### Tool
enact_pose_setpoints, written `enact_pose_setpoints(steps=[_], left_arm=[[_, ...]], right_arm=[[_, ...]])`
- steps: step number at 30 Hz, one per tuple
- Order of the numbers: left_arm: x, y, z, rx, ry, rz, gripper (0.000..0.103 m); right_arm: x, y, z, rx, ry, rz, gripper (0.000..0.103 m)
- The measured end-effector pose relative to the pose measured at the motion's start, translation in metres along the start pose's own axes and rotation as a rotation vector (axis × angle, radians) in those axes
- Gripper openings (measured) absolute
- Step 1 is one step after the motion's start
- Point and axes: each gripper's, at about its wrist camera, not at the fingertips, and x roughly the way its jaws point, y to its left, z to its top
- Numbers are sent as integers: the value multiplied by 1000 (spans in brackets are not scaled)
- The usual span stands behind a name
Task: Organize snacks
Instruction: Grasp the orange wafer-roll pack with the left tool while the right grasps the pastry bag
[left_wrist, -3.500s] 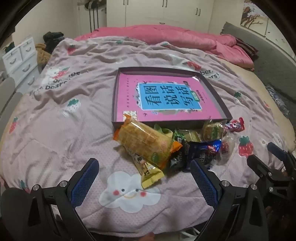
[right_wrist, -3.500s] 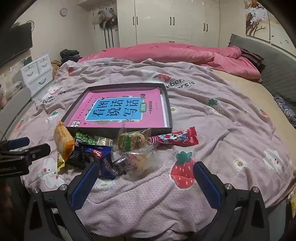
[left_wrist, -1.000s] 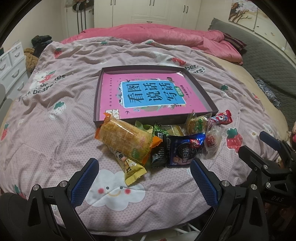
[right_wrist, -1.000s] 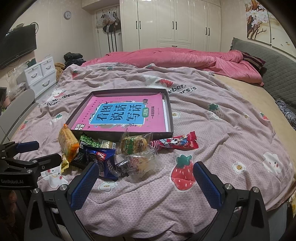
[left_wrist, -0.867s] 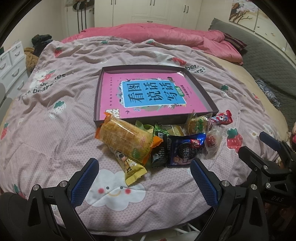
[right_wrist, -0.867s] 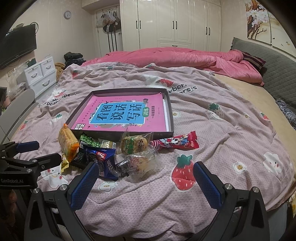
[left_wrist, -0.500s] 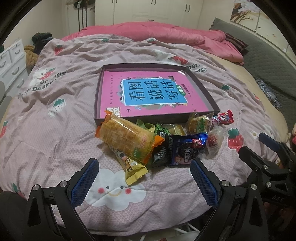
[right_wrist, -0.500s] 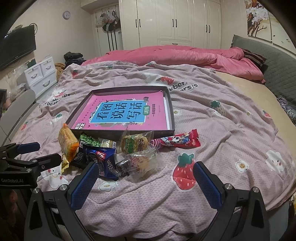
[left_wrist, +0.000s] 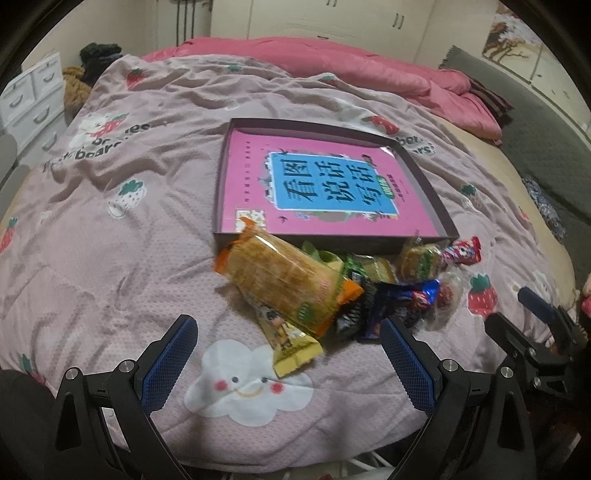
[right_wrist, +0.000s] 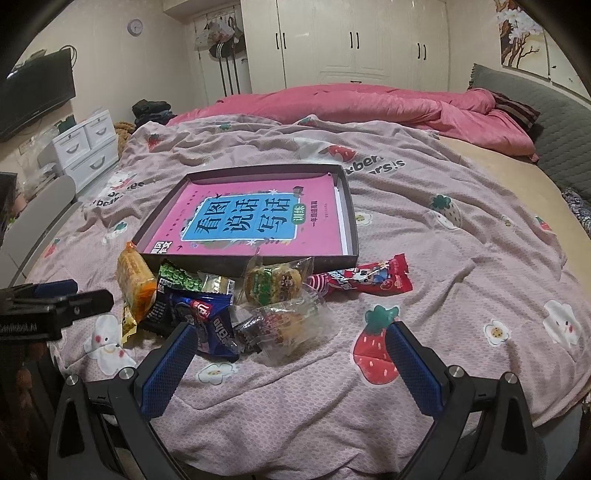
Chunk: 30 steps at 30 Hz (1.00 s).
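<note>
A pile of snack packets lies on the bed in front of a shallow dark tray (left_wrist: 426, 173) (right_wrist: 351, 221) that holds a pink book (left_wrist: 325, 192) (right_wrist: 251, 221). An orange cracker pack (left_wrist: 284, 280) (right_wrist: 135, 284) is at the pile's left, over a small yellow packet (left_wrist: 291, 343). A blue Oreo pack (right_wrist: 210, 321) (left_wrist: 399, 299), a green pastry pack (right_wrist: 273, 284), a clear pastry pack (right_wrist: 284, 325) and a red candy pack (right_wrist: 365, 278) (left_wrist: 461, 251) lie beside it. My left gripper (left_wrist: 288, 362) and right gripper (right_wrist: 288, 362) are both open and empty, just short of the pile.
The bed has a pink strawberry-print blanket (left_wrist: 110, 221) and a rumpled pink duvet (right_wrist: 369, 107) at the back. White drawers (right_wrist: 85, 147) stand at the left, wardrobes (right_wrist: 351, 40) behind. The bed edge runs just below both grippers.
The left gripper has moved in toward the pile and swung left, so the snacks sit larger and further right. The right gripper has edged closer. Nothing has been taken hold of.
</note>
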Motion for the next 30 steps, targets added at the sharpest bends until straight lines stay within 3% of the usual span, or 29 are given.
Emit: enact_pose_setpoints(steps=[5, 10, 19, 30], left_arm=[[10, 18, 9, -39, 17, -22, 99], [27, 36, 12, -148, 81, -78, 99], [47, 36, 23, -218, 112, -120, 99], [67, 31, 35, -255, 164, -109, 99]], right_arm=[[5, -3, 0, 6, 11, 7, 102], [12, -5, 1, 10, 23, 8, 102], [31, -9, 2, 11, 74, -2, 102], [55, -11, 3, 5, 126, -14, 102]])
